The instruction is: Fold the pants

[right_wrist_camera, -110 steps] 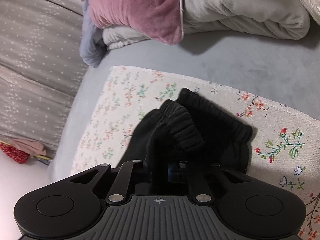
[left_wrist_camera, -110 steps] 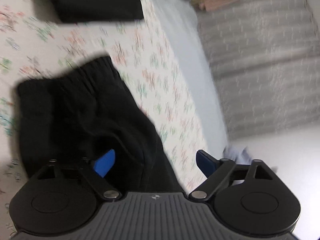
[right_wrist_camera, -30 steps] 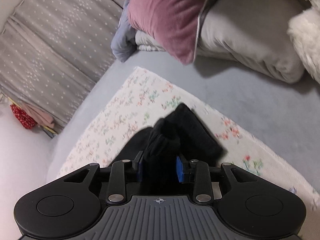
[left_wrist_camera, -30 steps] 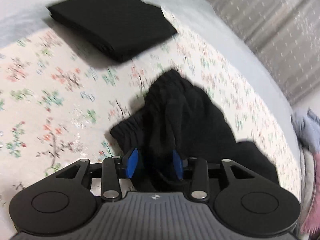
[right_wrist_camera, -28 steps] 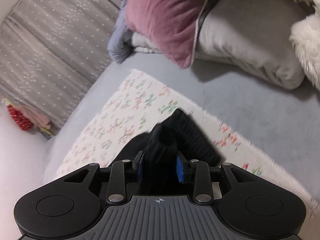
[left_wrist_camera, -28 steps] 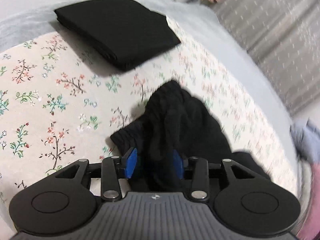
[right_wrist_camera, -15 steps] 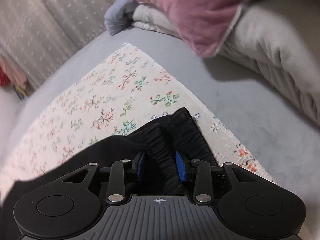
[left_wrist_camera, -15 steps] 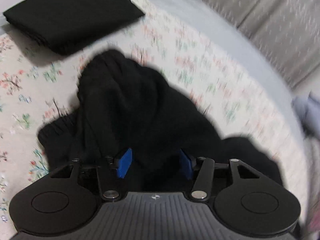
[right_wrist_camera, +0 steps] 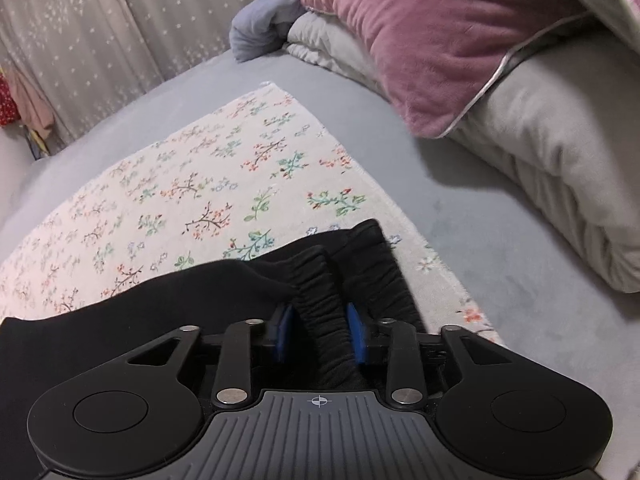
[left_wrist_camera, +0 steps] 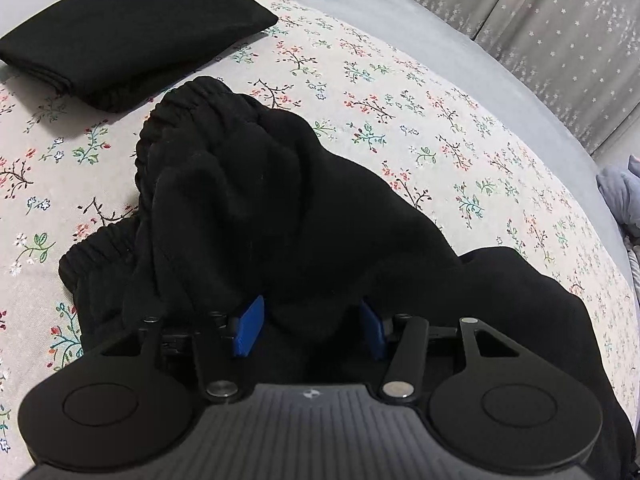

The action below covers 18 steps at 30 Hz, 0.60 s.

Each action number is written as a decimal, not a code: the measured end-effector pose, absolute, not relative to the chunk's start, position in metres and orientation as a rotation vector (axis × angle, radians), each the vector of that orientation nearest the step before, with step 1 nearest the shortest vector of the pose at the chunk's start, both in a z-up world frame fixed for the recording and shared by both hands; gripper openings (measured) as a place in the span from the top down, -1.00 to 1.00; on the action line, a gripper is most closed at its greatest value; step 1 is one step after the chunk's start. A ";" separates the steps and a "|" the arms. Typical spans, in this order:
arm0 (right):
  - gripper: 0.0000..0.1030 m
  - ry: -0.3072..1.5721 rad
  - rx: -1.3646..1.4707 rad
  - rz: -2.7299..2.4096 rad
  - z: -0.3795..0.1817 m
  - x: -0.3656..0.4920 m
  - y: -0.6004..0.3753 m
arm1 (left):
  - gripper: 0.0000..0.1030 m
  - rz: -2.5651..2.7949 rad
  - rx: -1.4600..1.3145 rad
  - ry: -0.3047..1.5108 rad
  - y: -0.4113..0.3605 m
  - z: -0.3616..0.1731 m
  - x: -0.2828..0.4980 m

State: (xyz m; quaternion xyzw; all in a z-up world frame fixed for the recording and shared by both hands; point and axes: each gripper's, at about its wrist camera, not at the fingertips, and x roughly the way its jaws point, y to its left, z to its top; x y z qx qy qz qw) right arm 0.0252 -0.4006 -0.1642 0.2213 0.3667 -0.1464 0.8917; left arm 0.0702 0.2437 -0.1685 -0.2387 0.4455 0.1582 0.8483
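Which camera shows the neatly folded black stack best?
The left wrist view. The folded black stack lies whole on the floral cloth at its upper left, beyond the crumpled black pants. The right wrist view shows none of it, only the pants' gathered cuffs and pillows.

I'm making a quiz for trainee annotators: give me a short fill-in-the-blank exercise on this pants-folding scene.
1. The black pants lie bunched on a cloth printed with ____.
2. In the right wrist view, the right gripper has the pants' ____ cuff between its pads.
3. Beyond the bunched pants lies a second black garment, already ____.
4. The pillow at the bed's far end is ____.

Missing words: flowers; ribbed; folded; pink
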 end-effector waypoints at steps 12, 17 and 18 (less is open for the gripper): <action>0.93 0.669 0.411 -0.342 -0.139 0.010 -0.401 | -0.16 0.319 -0.525 0.927 0.238 -0.163 0.071; 0.89 0.667 0.467 -0.331 -0.145 0.012 -0.411 | -0.16 0.318 -0.533 0.928 0.238 -0.163 0.072; 0.81 0.673 0.486 -0.319 -0.149 0.014 -0.415 | -0.16 0.319 -0.534 0.928 0.238 -0.163 0.072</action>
